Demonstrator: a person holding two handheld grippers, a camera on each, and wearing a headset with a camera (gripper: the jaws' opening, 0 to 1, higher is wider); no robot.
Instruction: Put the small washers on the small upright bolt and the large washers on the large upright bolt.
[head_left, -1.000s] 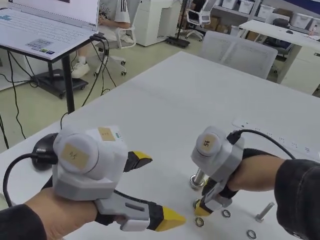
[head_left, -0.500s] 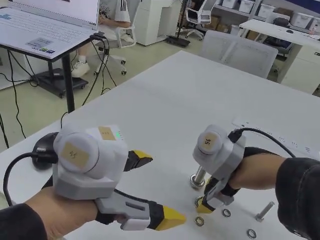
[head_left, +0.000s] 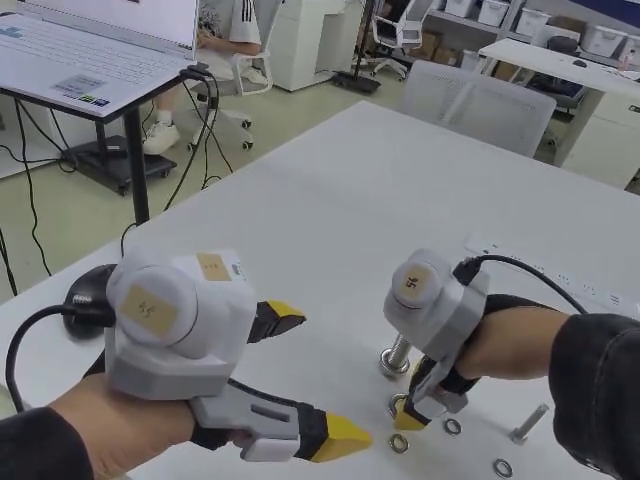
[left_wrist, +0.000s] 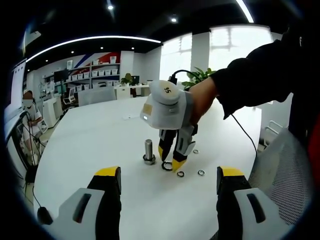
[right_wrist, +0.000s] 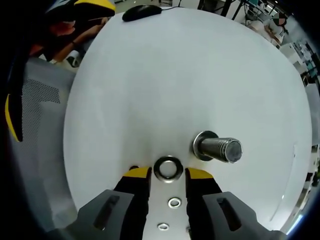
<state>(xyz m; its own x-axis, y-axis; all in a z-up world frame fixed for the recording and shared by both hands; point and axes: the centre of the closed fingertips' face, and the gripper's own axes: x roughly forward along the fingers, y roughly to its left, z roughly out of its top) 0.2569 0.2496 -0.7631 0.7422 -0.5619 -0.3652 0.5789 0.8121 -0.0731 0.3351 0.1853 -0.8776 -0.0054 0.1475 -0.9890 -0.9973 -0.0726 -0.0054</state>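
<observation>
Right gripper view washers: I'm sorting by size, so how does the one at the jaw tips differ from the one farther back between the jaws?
The washer at the tips is clearly larger, with a wider hole, than the washer farther back. The larger one lies near the upright bolt; the smaller lies deeper between the right gripper's jaws. Both are silver rings lying flat on the table.
</observation>
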